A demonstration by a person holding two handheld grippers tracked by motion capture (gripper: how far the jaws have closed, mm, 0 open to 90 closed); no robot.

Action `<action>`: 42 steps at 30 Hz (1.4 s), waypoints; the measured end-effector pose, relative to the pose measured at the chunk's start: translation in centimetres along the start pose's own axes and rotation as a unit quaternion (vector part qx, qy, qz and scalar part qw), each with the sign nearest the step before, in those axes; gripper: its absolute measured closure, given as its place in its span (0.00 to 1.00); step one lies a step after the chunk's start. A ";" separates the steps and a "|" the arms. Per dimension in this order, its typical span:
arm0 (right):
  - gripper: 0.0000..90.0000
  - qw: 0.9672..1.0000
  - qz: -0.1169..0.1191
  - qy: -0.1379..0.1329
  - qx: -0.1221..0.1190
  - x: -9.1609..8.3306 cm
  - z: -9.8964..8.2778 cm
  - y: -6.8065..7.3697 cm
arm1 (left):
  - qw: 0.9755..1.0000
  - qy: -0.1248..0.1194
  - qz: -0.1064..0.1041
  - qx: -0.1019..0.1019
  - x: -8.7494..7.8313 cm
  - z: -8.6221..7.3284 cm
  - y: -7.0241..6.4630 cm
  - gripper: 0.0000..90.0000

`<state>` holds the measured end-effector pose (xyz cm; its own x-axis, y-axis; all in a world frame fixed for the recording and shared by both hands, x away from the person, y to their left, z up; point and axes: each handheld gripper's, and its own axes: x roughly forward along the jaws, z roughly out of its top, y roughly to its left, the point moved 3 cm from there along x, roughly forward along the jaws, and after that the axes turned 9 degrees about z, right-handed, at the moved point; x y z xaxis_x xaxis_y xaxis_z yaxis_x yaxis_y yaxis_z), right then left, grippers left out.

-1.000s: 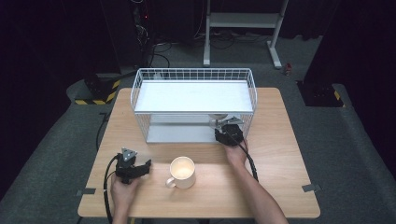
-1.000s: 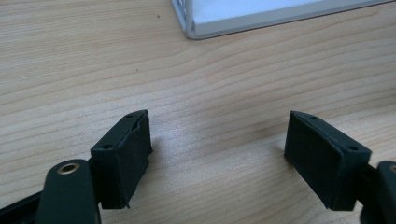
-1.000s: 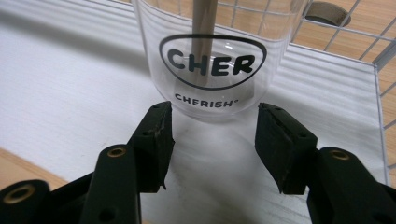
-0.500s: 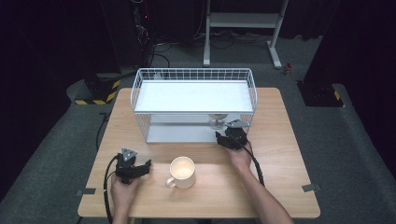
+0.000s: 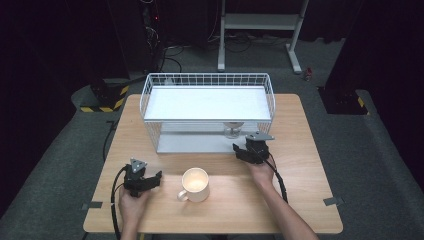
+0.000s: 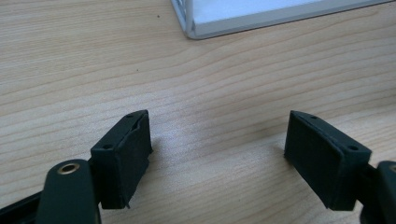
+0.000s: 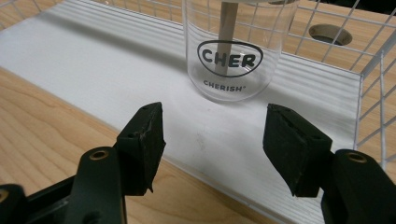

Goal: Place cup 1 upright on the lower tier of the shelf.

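The clear glass (image 7: 232, 49) stands on the wire rack's (image 5: 207, 100) lower shelf, at 12 o'clock from the right gripper (image 7: 212, 135). Its fingers, just opening, hold nothing. The left gripper's (image 5: 141, 178) fingers are spread over bare bench (image 5: 300, 130), a cream mug (image 5: 195, 184) at its 3 o'clock.

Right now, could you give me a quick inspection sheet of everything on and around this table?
Surface: wooden table, bare grain.
Job's things: clear glass printed CHERISH, upright on the lower shelf of the white wire rack; cream mug in front of the rack.
Clutter: nothing seen.
Grippers: left gripper open over bare wood; right gripper open, jaws just been opening, glass beyond them, untouched.
Cables: black cable trails from the left gripper.
Surroundings: dark room, grey floor, white stand.
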<state>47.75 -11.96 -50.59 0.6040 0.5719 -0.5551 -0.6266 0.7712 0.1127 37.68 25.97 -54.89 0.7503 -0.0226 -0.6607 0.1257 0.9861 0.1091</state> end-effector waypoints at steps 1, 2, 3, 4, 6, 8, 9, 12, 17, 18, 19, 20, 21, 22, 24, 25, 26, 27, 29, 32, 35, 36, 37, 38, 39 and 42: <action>0.42 1.000 0.002 -0.002 -0.003 -0.2 0.0 0.0 | 1.000 0.000 0.000 0.000 0.0 0.0 0.0 0.26; 0.42 1.000 0.004 -0.006 0.000 -0.4 0.0 0.0 | 1.000 0.000 0.000 0.000 0.0 0.0 0.0 0.26; 0.42 1.000 0.005 -0.011 -0.008 -0.6 0.0 0.0 | 1.000 0.000 0.000 0.000 0.0 0.0 0.0 0.26; 0.42 1.000 0.006 -0.011 -0.007 -0.7 0.0 0.0 | 1.000 0.000 0.000 0.000 0.0 0.0 0.0 0.26; 0.42 1.000 0.011 -0.015 -0.003 -1.0 0.0 -0.1 | 1.000 -0.001 0.001 0.000 0.0 0.0 0.0 0.26; 0.41 1.000 0.012 -0.017 -0.005 -1.2 0.0 -0.2 | 1.000 0.000 0.000 0.001 0.0 0.0 0.0 0.26; 0.41 1.000 0.013 -0.018 -0.005 -1.4 0.0 -0.2 | 1.000 0.000 0.000 0.000 0.0 0.0 0.0 0.26; 0.41 1.000 0.017 -0.022 -0.006 -1.8 -0.1 -0.2 | 1.000 -0.001 0.001 0.000 0.0 0.0 0.0 0.26; 0.41 0.999 0.024 -0.025 -0.010 -2.6 -0.2 -0.2 | 1.000 0.000 0.001 0.000 0.0 0.0 0.0 0.26; 0.41 0.999 0.024 -0.026 -0.010 -2.7 -0.3 -0.2 | 1.000 0.000 0.000 0.000 0.0 0.0 0.0 0.26; 0.41 0.999 0.025 -0.028 -0.011 -2.8 -0.3 -0.2 | 1.000 0.000 0.001 0.000 0.0 0.0 0.0 0.26; 0.41 0.999 0.025 -0.028 -0.009 -2.9 -0.4 -0.2 | 1.000 0.000 0.000 0.000 0.0 0.0 0.0 0.26; 0.41 0.999 0.025 -0.029 -0.010 -3.0 -0.4 -0.2 | 1.000 0.000 0.001 0.000 0.0 0.0 0.0 0.26; 0.41 0.999 0.024 -0.031 -0.011 -3.2 -0.5 -0.3 | 1.000 -0.001 0.001 0.000 0.0 0.0 0.0 0.26; 0.41 0.999 0.024 -0.033 -0.008 -3.4 -0.5 -0.4 | 1.000 0.000 0.000 0.000 0.0 0.0 0.0 0.26; 0.41 0.999 0.024 -0.036 -0.009 -3.6 -0.5 -0.4 | 1.000 0.000 0.000 0.000 0.0 0.0 0.0 0.26; 0.41 0.999 0.024 -0.037 -0.008 -3.7 -0.6 -0.4 | 1.000 0.000 0.000 0.000 0.0 0.0 0.0 0.26; 0.40 0.999 0.024 -0.037 -0.010 -3.8 -0.6 -0.5 | 1.000 0.000 0.000 0.000 0.0 0.0 0.0 0.26; 0.40 0.999 0.024 -0.036 -0.009 -3.9 -0.6 -0.5 | 1.000 0.000 0.001 0.000 0.0 0.0 0.0 0.26; 0.40 0.999 0.024 -0.038 -0.013 -4.3 -0.6 -0.5 | 1.000 0.000 0.001 0.001 0.0 0.0 0.0 0.26; 0.40 0.999 0.025 -0.040 -0.015 -4.7 -0.6 -0.5 | 1.000 -0.001 0.001 0.000 0.0 0.0 0.0 0.26; 0.40 0.999 0.026 -0.045 -0.015 -5.0 -0.6 -0.5 | 1.000 0.000 0.001 0.000 0.0 0.0 0.0 0.26; 0.40 0.999 0.026 -0.045 -0.015 -5.0 -0.6 -0.5 | 1.000 0.000 0.001 0.000 0.0 0.0 0.0 0.26; 0.40 0.998 0.026 -0.047 -0.016 -5.1 -0.6 -0.6 | 1.000 -0.001 0.001 -0.001 0.0 0.0 0.0 0.26; 0.40 0.998 0.026 -0.049 -0.014 -5.2 -0.7 -0.6 | 1.000 -0.001 0.001 -0.001 0.0 0.0 0.0 0.26; 0.40 0.998 0.025 -0.052 -0.014 -5.6 -0.8 -0.8 | 1.000 -0.001 0.001 0.000 0.0 0.0 0.0 0.26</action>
<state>44.50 -15.98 -48.26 0.6191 0.6361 -0.4606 -0.6693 0.7341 0.1143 37.68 25.97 -54.90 0.7513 -0.0208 -0.6596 0.1237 0.9862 0.1098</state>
